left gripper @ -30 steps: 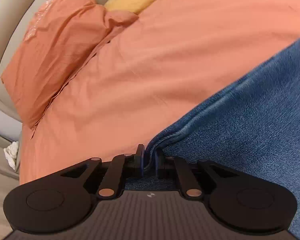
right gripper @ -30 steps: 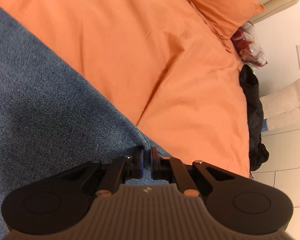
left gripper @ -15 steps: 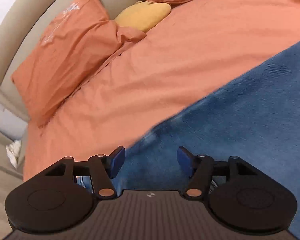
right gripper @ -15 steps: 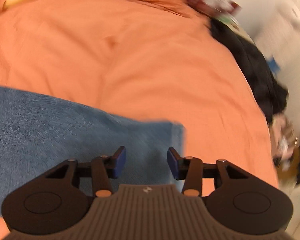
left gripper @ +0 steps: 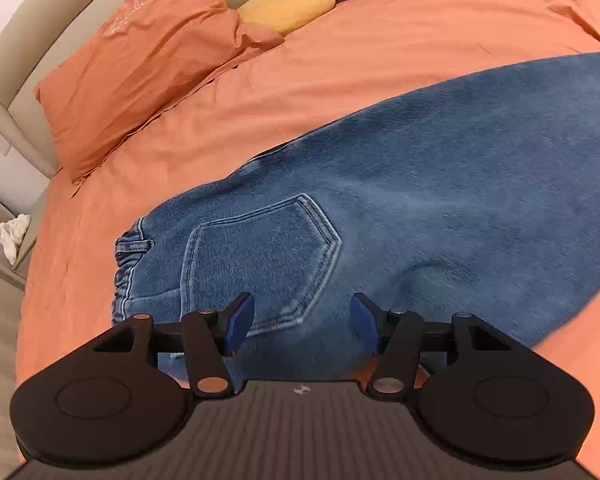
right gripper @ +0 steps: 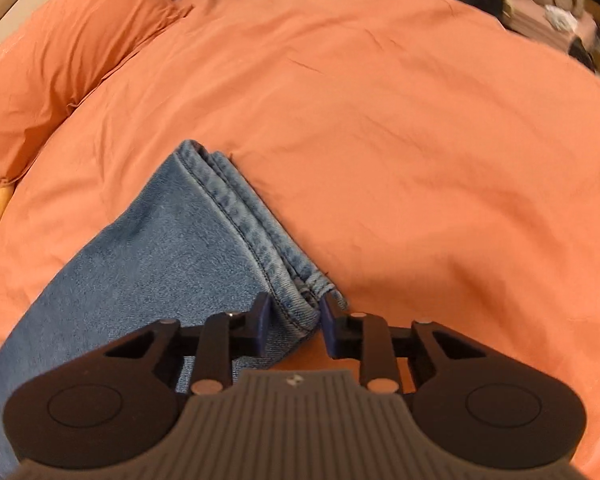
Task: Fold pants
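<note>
The right hand-held gripper (right gripper: 293,322) has just been closing on the stacked hems (right gripper: 300,300) of the jeans (right gripper: 160,248), thick, floppy denim best gripped there; left hand-held gripper (left gripper: 302,320) gapes empty.

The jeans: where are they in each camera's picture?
Left wrist: the jeans fill the middle and right, back pocket just above the fingers, waistband at the left.
Right wrist: the jeans lie lower left, their leg hems running down to the fingers.
Shared landmark: the orange bedcover under them.
</note>
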### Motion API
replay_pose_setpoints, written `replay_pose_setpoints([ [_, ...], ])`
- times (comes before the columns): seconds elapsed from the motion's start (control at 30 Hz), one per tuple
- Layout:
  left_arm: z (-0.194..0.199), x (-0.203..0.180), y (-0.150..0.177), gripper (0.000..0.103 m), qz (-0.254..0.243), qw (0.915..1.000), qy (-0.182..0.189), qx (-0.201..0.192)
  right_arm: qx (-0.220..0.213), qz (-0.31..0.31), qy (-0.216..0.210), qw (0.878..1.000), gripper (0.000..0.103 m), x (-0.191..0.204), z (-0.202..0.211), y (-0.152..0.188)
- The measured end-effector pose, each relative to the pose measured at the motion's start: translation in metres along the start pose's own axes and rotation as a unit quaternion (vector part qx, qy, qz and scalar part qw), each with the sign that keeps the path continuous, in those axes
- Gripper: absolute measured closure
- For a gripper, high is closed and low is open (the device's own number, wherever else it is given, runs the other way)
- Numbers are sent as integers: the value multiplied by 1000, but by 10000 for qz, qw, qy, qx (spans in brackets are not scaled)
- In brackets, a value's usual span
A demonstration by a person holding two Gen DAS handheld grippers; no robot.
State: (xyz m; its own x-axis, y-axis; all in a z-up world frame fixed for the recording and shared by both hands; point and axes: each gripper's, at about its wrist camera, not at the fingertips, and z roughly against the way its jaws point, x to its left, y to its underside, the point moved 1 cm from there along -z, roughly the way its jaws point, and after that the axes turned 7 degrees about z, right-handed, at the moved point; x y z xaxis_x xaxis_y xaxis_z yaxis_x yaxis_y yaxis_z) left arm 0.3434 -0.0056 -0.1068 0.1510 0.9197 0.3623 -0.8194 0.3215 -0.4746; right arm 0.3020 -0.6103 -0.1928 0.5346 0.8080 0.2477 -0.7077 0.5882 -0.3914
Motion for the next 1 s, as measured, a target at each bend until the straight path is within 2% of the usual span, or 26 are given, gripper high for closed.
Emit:
replay_pose_setpoints([
  [0.1,9,-3,2,37,-8,10000,-39,-22,-502,585,-29,9970,96,19,27,-9],
  [0.13,10,-3,2,37,3,10000,-59,-11,-578,822,92,9949,97,28,35,-12],
  [0.27,6,-5,6,37,83,9999,-123,68,-449,1270,672,9886,98,40,19,-13],
  [0.37,4,-3,10,38,172,9997,-98,135,-256,1103,743,9908,98,23,-5,-6],
  [0.43,2,-1,14,38,131,9997,-132,152,-270,1255,784,9886,97,17,-11,0],
  [0.53,-1,10,20,38,204,9995,-139,179,-198,1597,970,9822,90,24,-9,0],
  [0.6,-1,21,22,38,322,9992,-122,199,-258,1932,1123,9744,78,31,4,0],
  [0.63,-1,27,23,38,363,9991,-117,182,-272,2042,1134,9720,78,34,11,0],
  [0.73,0,44,25,38,388,9991,-114,114,-308,2181,972,9706,78,50,29,4],
  [0.83,3,67,29,38,495,9987,-71,21,-291,2245,487,9728,78,83,40,19],
  [0.9,4,84,33,38,592,9982,-97,-27,-180,2456,191,9690,78,117,40,35],
  [1.0,5,110,43,38,579,9982,-105,-81,31,2926,-178,9561,78,183,33,68],
])
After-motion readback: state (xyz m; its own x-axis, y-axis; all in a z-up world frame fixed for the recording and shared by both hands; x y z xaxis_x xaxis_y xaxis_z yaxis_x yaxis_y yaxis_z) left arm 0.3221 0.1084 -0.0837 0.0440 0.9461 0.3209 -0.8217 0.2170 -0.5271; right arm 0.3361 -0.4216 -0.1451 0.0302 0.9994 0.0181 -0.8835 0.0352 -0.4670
